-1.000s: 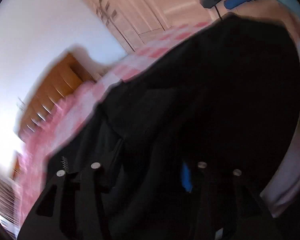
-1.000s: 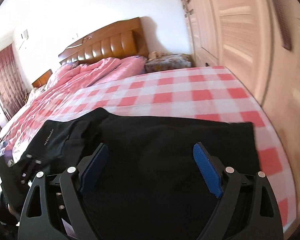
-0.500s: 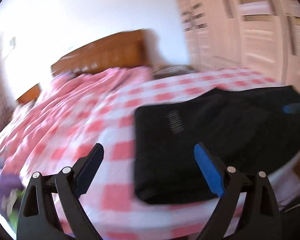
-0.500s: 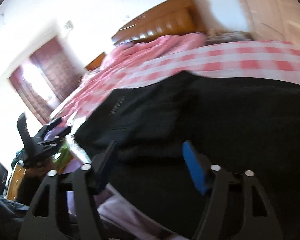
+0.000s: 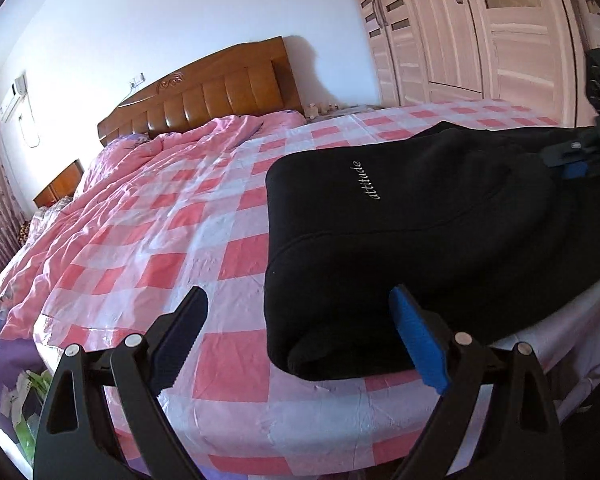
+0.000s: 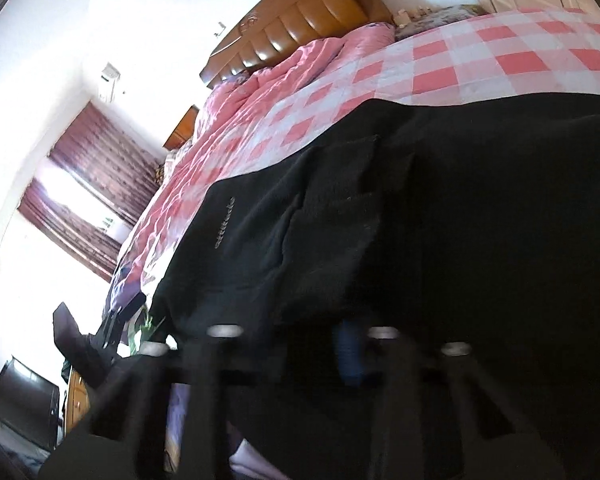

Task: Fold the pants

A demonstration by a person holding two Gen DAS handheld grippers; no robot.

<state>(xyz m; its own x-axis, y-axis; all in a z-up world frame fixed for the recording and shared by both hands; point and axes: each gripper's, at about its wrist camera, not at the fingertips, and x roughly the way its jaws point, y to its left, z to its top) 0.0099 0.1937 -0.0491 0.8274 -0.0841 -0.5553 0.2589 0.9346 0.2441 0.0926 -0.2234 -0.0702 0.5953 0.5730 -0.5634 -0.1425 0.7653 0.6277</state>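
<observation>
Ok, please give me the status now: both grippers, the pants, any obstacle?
Left gripper open, empty, at folded black pants near edge. Right gripper blurred against the fabric, state unclear. Pants on checkered bed. No obstacle seen.

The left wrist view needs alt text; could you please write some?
Folded black fabric pants with white "attitude" lettering lie on a pink-and-white checked bed sheet. The open left gripper hovers at their near edge, wooden headboard behind.

In the right wrist view the black-framed right tool (image 6: 300, 344) is motion-blurred at six o'clock, its tips buried under the black fleece pants (image 6: 440, 208), grip unreadable.
</observation>
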